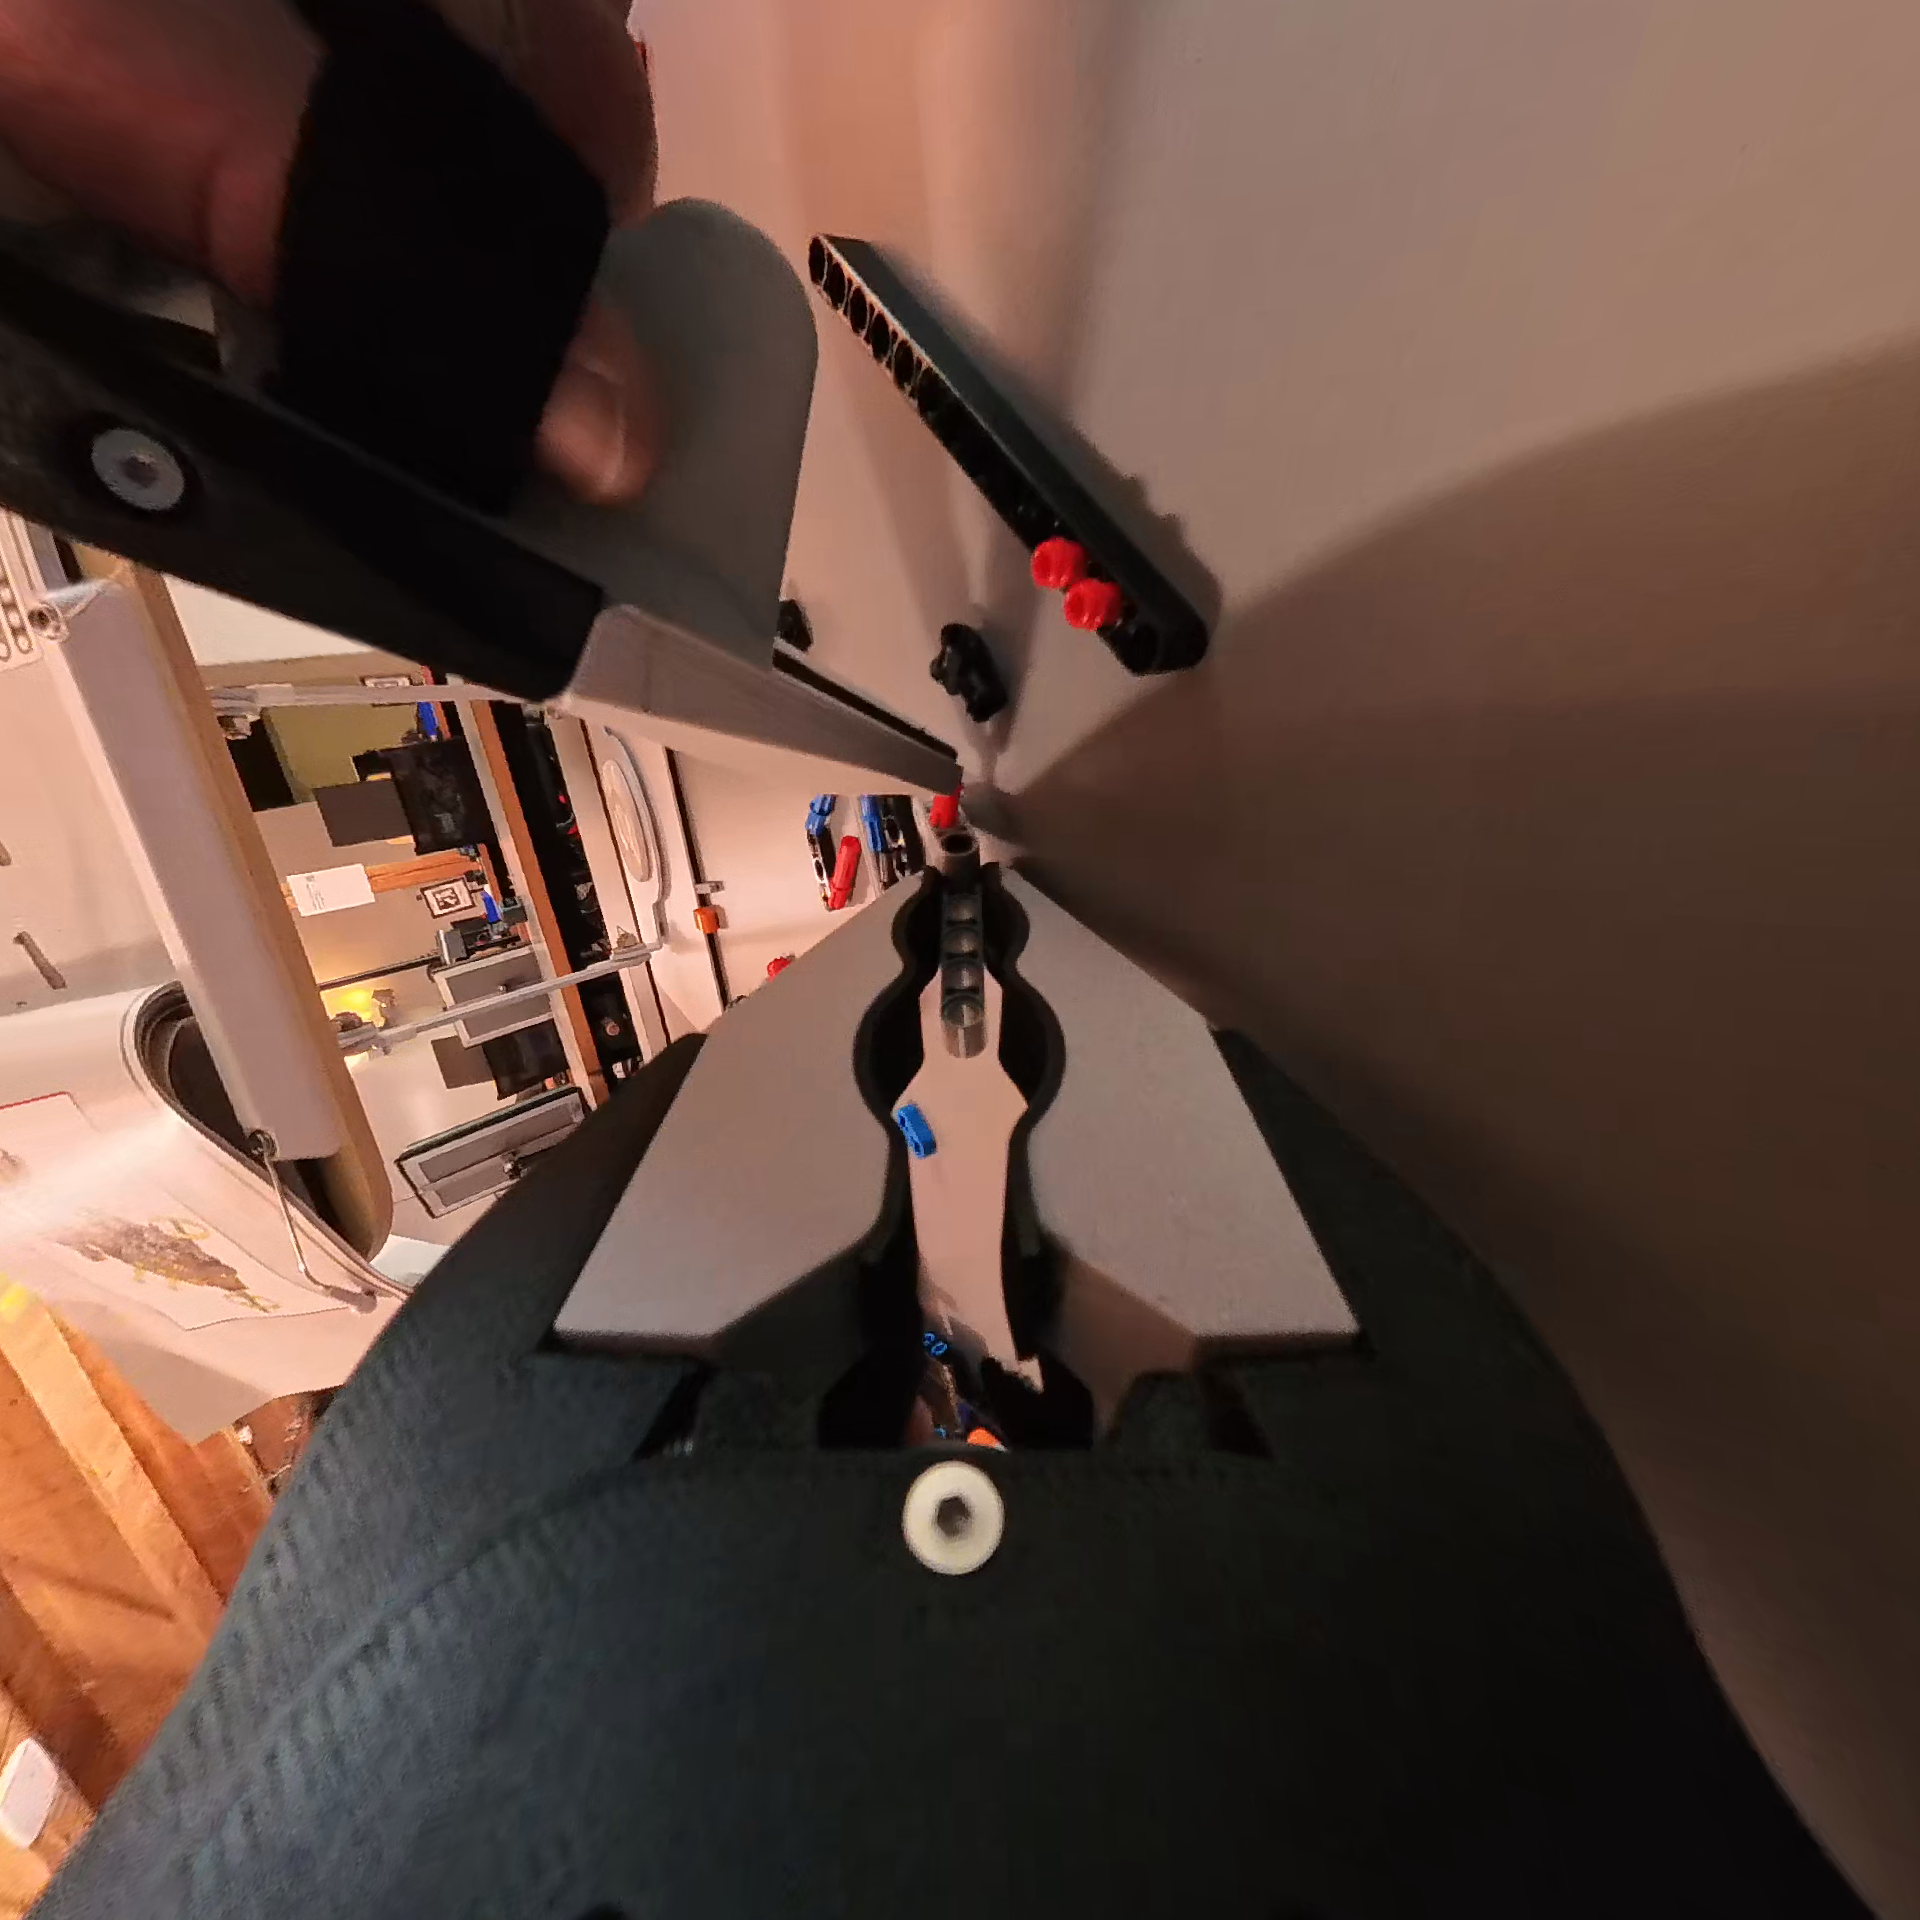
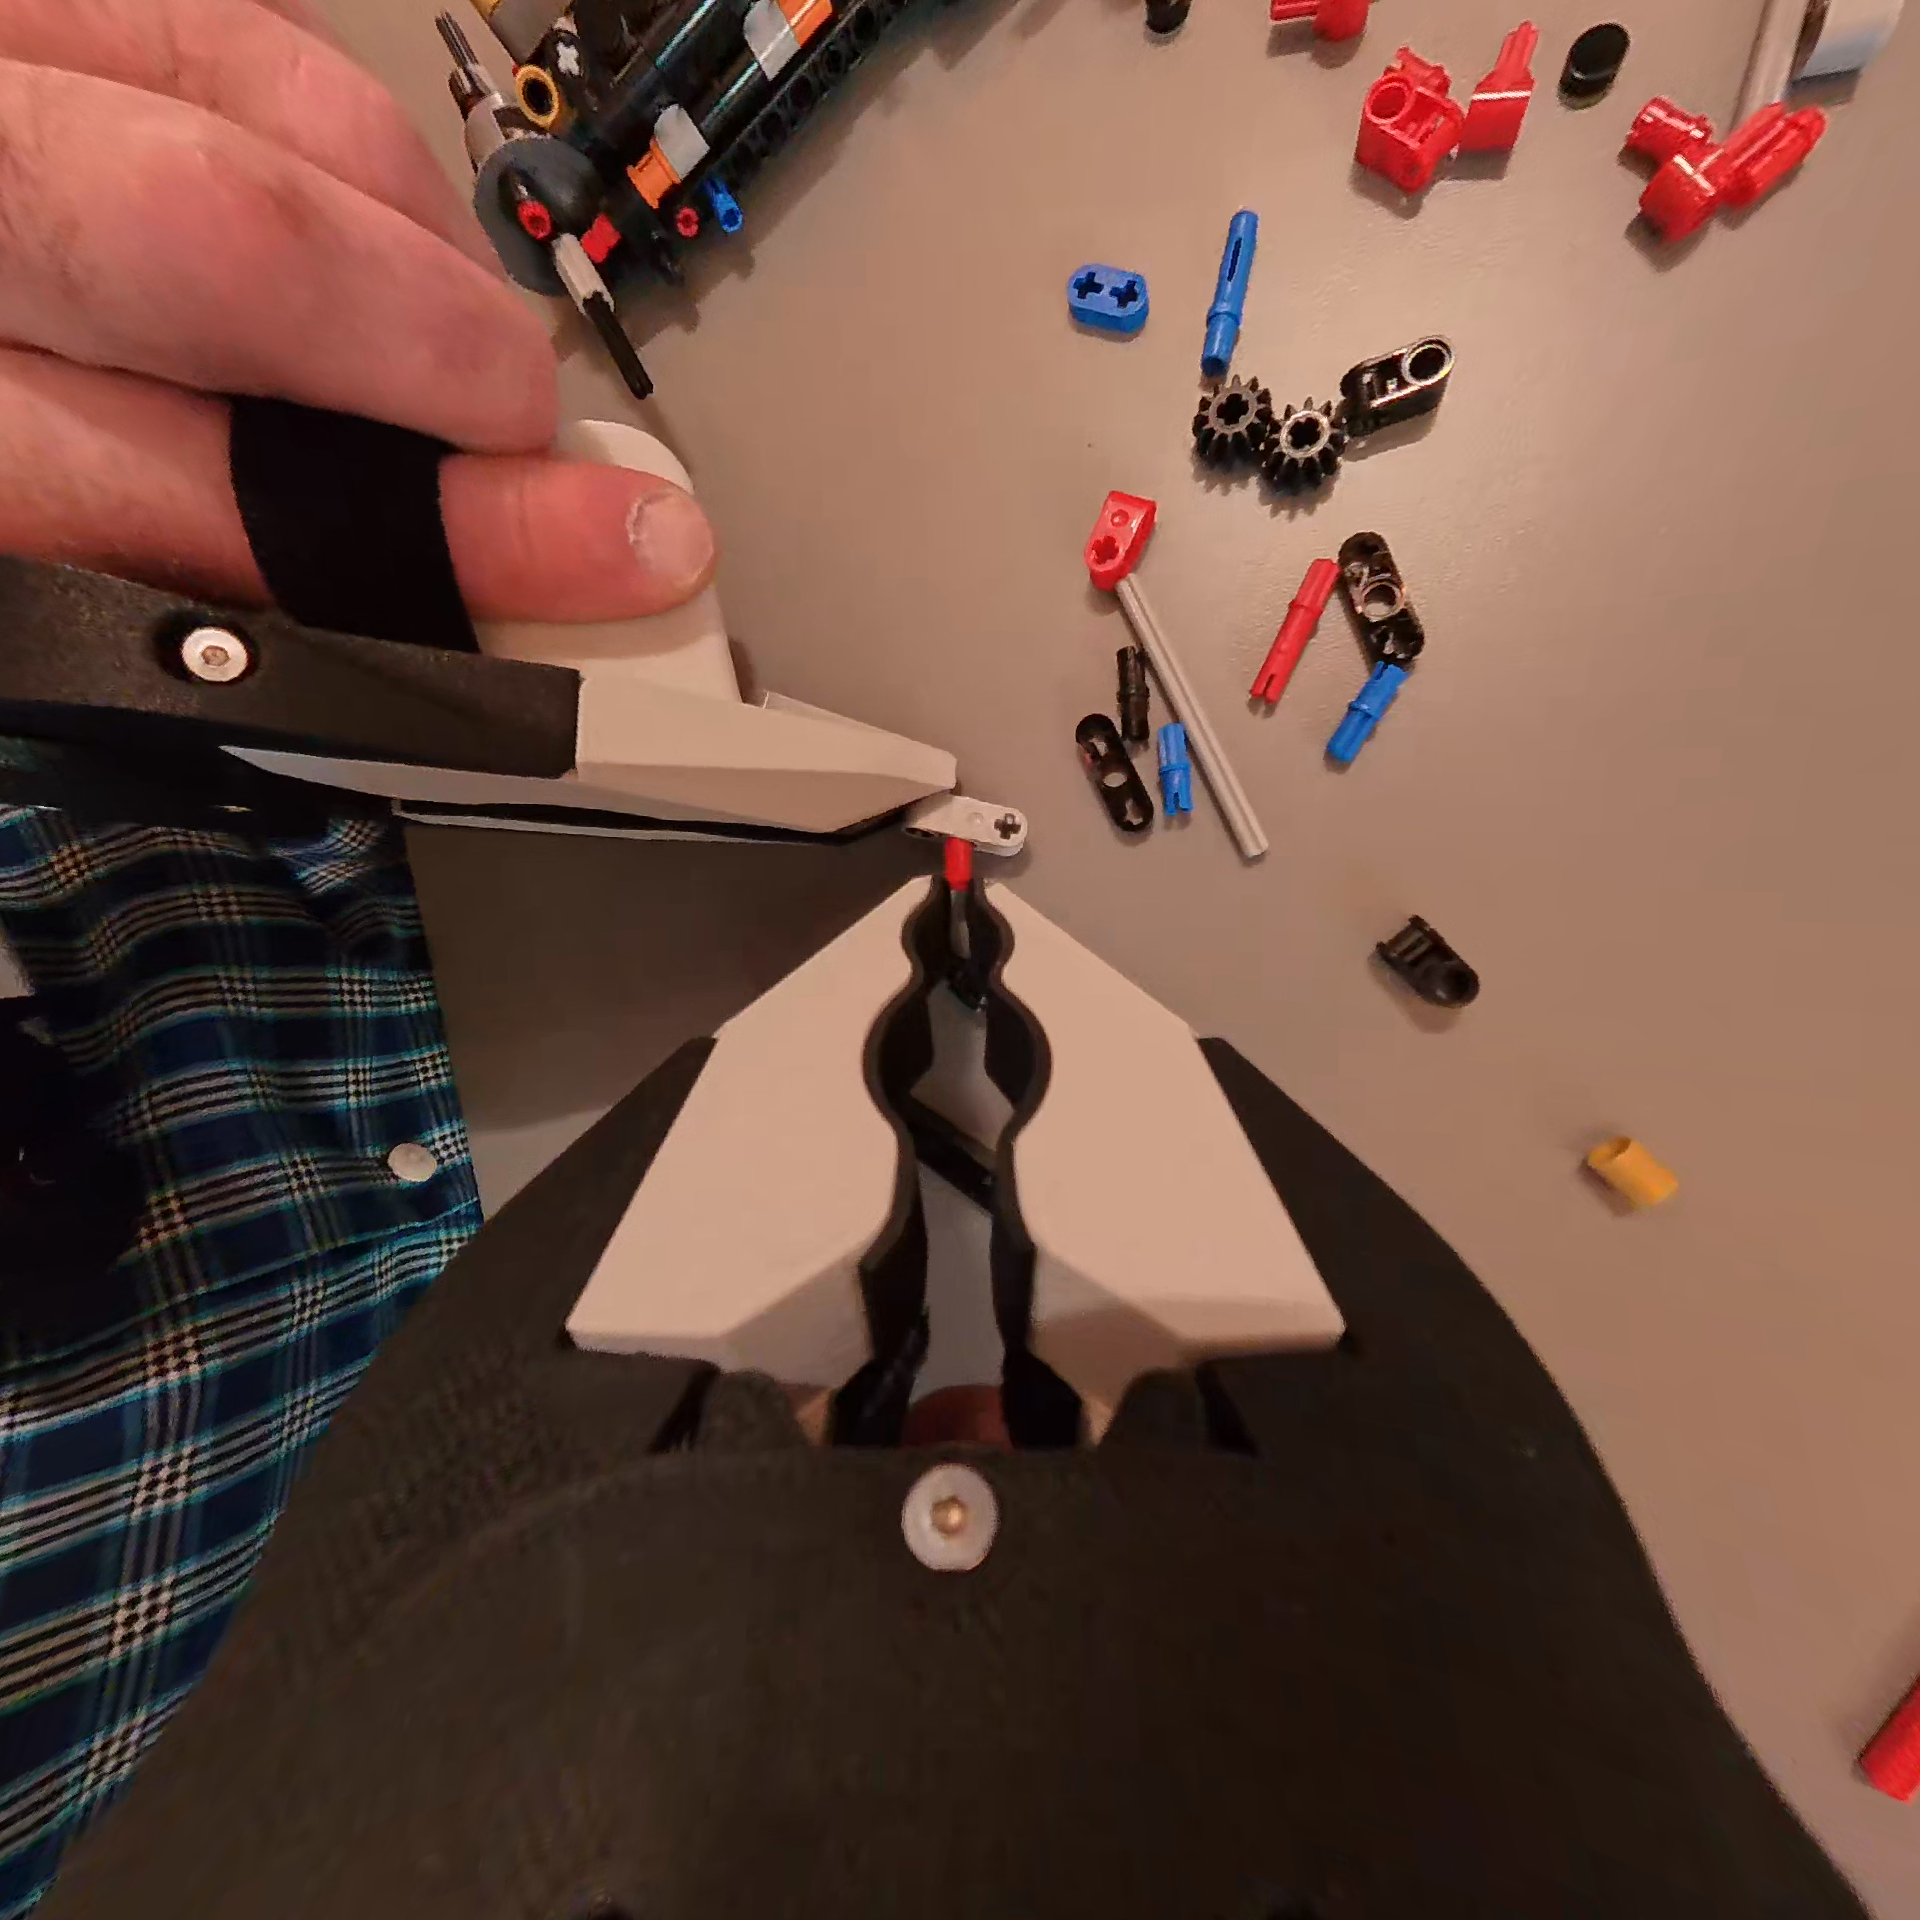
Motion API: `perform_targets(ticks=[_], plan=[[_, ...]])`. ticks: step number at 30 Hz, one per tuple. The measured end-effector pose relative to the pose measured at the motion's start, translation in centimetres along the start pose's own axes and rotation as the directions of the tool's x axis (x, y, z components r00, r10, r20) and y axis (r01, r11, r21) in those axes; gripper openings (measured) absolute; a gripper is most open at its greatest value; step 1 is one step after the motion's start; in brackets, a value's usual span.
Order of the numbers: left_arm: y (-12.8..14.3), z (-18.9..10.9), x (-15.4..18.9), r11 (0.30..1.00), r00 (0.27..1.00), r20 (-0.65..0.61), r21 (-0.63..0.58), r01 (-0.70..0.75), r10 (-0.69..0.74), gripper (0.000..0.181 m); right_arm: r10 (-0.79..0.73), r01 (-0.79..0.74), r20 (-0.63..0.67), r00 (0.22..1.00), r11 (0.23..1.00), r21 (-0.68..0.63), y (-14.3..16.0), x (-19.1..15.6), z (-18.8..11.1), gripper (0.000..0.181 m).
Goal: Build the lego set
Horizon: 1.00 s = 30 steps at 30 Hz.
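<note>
In the left wrist view my left gripper [image 1: 961, 878] is shut on a short grey beam [image 1: 961, 935] that sticks out past its tips. My right gripper [image 1: 940, 774] comes in from the upper left, its tip at the beam's end with a small red pin [image 1: 945, 805]. In the right wrist view my right gripper [image 2: 958, 883] is shut on the red pin [image 2: 957, 862], which points up at the grey beam [image 2: 971, 824]. My left gripper [image 2: 935, 800] holds that beam in from the left. Pin and beam look to be touching.
A part-built black model [image 2: 644, 114] lies at the top. Loose pieces are scattered on the grey table [image 2: 883, 520]: red connectors [image 2: 1434, 104], black gears [image 2: 1268, 431], a grey axle [image 2: 1184, 707], a yellow piece [image 2: 1631, 1172]. A long black beam with two red pins [image 1: 997, 436] lies nearby.
</note>
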State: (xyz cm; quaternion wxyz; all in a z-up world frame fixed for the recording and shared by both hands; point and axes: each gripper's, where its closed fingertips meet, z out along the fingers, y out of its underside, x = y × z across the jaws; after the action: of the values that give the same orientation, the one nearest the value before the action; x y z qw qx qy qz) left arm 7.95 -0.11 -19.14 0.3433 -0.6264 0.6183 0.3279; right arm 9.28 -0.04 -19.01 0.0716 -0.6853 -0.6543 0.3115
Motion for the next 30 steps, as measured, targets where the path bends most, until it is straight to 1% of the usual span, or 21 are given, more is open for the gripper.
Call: perform_targets(ticks=[1,12,16,30], plan=[[0.0,0.01,0.0,1.0,1.0,0.001,0.001,-0.003,0.003,0.005,0.005,-0.005,-0.002,1.0,1.0,0.003,-0.01,-0.01,0.02,0.001],[-0.24,0.19,-0.08,0.999,0.999,0.005,-0.012,-0.053,0.053,0.005,0.06,-0.058,-0.052,0.997,0.997,0.041,0.07,0.14,-0.24,0.0],[-0.27,0.22,-0.08,0.997,0.997,0.0,-0.021,-0.072,0.072,0.005,0.045,-0.042,-0.089,0.995,0.999,0.033,0.03,0.14,-0.29,0.0],[-0.11,0.36,-0.19,0.986,0.988,-0.006,-0.051,-0.158,0.157,0.004,0.037,-0.034,-0.118,0.992,0.999,0.03,-0.22,0.3,-0.21,0.0]])
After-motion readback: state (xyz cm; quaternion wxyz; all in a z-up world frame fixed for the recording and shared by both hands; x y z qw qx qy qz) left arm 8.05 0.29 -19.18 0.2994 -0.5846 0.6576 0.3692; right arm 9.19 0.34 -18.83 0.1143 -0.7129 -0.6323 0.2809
